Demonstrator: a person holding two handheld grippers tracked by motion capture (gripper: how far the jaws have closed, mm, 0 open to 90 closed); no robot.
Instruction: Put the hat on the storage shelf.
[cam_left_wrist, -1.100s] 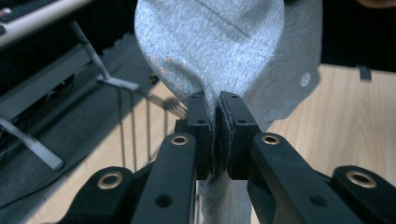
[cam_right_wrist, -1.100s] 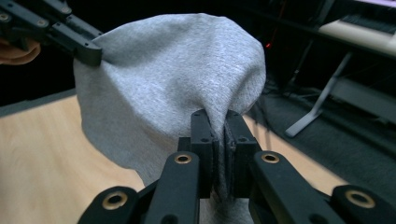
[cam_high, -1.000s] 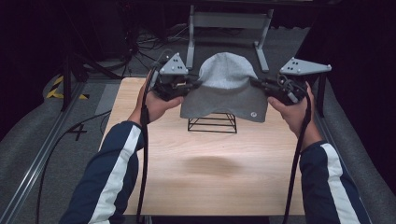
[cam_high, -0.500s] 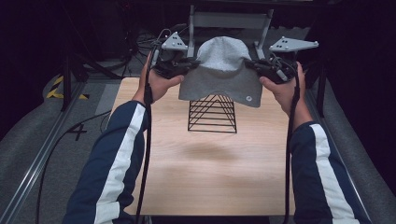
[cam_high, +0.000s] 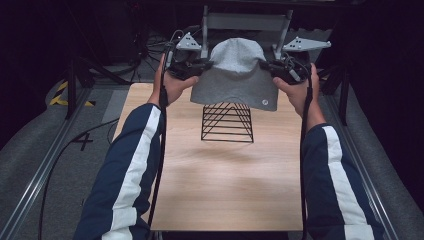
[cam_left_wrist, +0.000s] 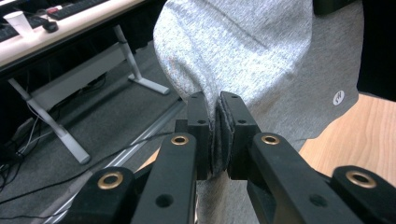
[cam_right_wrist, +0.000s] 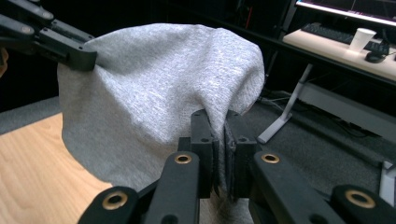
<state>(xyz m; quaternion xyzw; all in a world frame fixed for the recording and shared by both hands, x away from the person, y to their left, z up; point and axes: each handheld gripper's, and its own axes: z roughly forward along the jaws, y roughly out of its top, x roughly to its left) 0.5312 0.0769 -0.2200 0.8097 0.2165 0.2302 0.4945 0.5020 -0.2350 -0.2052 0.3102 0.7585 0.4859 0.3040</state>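
Above wire rack (cam_high: 227, 122), w/ clear air under its hem, grey hat (cam_high: 235, 75) hangs, edges pinched by left tool (cam_high: 200, 66) & right tool (cam_high: 272, 67).

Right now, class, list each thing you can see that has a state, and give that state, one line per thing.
Hat: lifted clear of the rack, held at both sides.
Rack: upright on the table, bare.
Left claw: shut on hat.
Right claw: shut on hat.
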